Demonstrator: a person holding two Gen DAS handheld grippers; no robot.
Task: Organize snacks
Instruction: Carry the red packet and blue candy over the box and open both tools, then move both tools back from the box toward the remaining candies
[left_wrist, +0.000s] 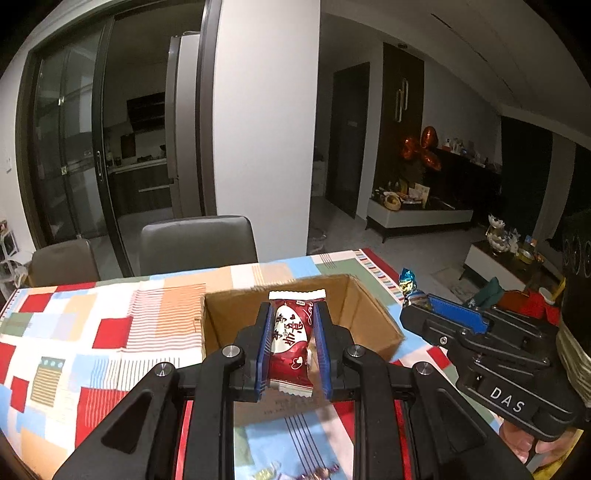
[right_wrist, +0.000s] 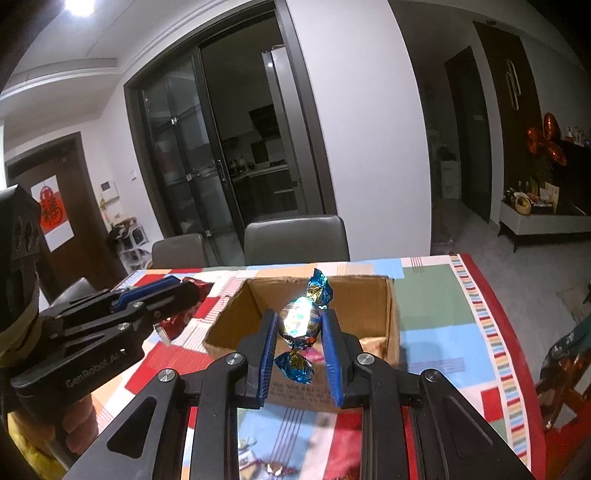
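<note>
A red snack packet (left_wrist: 290, 341) with white hearts, Chinese characters and the word "Love" is clamped between the blue pads of the left hand-held gripper (left_wrist: 291, 347), held above the near edge of an open cardboard box (left_wrist: 364, 314) on the patchwork-clothed surface (left_wrist: 110, 332). The right hand-held gripper (right_wrist: 298, 343) (its body reads "DAS" in the left view) pinches a blue foil-wrapped candy (right_wrist: 298, 319) over the same box, whose near wall carries print too blurred to read. The left tool's side shows "GenRobot.AI".
</note>
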